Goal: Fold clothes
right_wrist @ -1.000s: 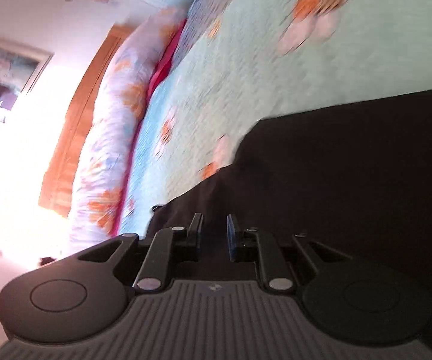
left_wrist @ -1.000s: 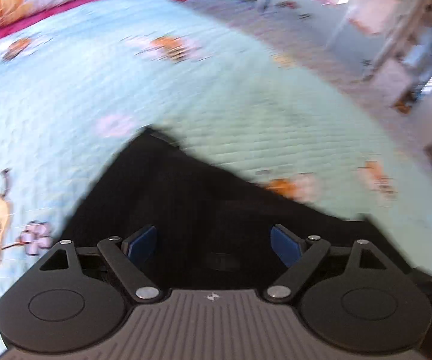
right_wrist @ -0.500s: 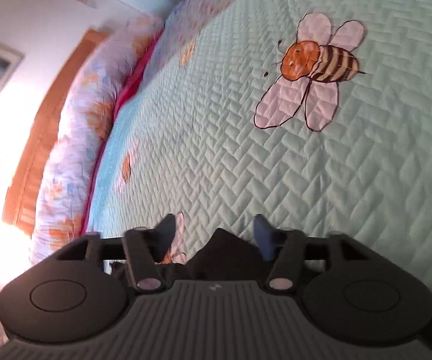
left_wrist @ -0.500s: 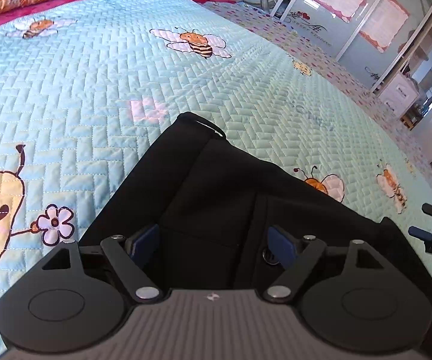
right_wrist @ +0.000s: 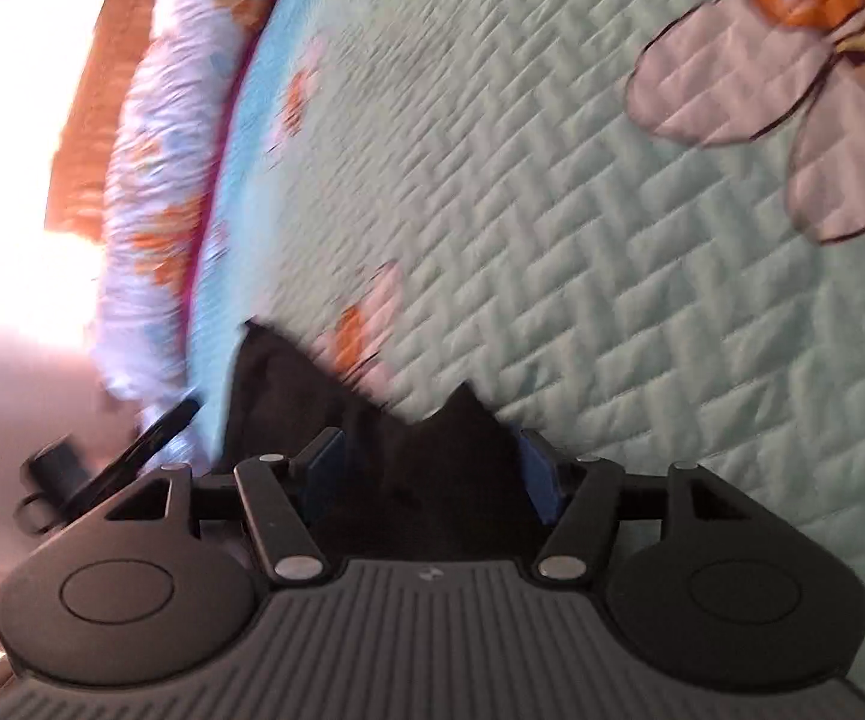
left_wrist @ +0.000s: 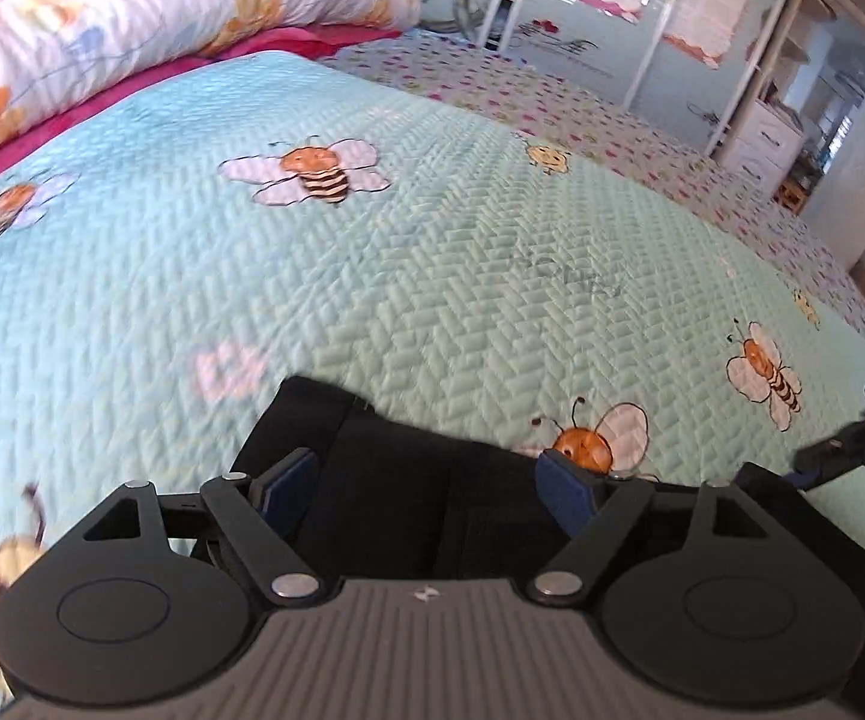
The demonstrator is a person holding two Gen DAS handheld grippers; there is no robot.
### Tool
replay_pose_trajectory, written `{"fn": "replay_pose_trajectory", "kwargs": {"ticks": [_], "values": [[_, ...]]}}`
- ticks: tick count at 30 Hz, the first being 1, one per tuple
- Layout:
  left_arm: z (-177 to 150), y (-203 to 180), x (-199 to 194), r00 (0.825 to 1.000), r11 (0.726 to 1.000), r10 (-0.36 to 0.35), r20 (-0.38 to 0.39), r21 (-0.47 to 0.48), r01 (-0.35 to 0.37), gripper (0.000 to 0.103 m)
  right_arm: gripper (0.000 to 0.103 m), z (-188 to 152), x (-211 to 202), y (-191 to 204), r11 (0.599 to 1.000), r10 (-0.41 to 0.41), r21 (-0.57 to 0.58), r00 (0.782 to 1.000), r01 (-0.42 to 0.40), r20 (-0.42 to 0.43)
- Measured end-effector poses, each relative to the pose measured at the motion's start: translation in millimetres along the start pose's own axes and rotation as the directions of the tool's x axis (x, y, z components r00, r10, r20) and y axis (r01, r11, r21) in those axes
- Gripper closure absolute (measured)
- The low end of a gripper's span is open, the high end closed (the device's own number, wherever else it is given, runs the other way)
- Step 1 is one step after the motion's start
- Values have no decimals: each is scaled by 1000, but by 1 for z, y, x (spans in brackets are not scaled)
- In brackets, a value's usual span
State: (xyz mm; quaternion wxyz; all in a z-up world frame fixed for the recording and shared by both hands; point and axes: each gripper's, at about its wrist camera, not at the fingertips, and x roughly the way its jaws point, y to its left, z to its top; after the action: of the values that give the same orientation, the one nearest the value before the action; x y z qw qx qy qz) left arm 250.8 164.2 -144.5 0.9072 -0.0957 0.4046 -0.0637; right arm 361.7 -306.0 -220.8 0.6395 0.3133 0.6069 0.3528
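A black garment [left_wrist: 408,480] lies folded on the light green quilted bedspread [left_wrist: 432,276]. My left gripper [left_wrist: 426,483] hovers just above the garment's far edge. It is open, with blue pads [left_wrist: 288,480] wide apart and nothing pressed between them. In the right wrist view a pointed corner of the same black garment [right_wrist: 432,450] sits between the fingers of my right gripper [right_wrist: 429,468]. That gripper's jaws are opening and its pads [right_wrist: 537,474] stand clear of the cloth. The right gripper [left_wrist: 834,450] also shows at the right edge of the left wrist view, beside the garment's right end.
A flowered pillow roll [left_wrist: 132,30] and a magenta sheet edge [left_wrist: 102,102] run along the head of the bed. Bee prints dot the bedspread. White shelving and a drawer unit [left_wrist: 762,138] stand beyond the far side. A wooden headboard [right_wrist: 108,78] shows in the right wrist view.
The right gripper went from nearly shut on the black garment to wide open and slid along the garment's edge. The left gripper stayed open and rose a little, with more of the bed in sight.
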Motion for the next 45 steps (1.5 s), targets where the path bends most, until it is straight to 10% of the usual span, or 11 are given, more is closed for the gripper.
{"fn": "replay_pose_trajectory", "kwargs": {"ticks": [7,19,21,26,39,45], "values": [[-9,25,48,994,998,61,-96,-20,-63,20,22,13,14,-13,979,202,42,974,-198,-105],[-31,45,49,990,992,90,-105,-79,-99,2,24,21,43,-17,956,294,48,940,-290,-175],[-33,44,50,990,992,96,-104,-67,-103,2,25,18,41,-15,961,278,33,950,-276,-144],[-44,44,52,991,991,114,-64,-63,-118,0,80,-11,22,-31,970,227,69,971,-232,74],[-60,47,47,993,991,120,25,-58,-118,0,84,-53,21,-69,905,306,165,870,-392,387],[-52,47,48,993,991,120,-21,-58,-121,0,83,-47,12,-56,935,205,207,915,-288,348]]}}
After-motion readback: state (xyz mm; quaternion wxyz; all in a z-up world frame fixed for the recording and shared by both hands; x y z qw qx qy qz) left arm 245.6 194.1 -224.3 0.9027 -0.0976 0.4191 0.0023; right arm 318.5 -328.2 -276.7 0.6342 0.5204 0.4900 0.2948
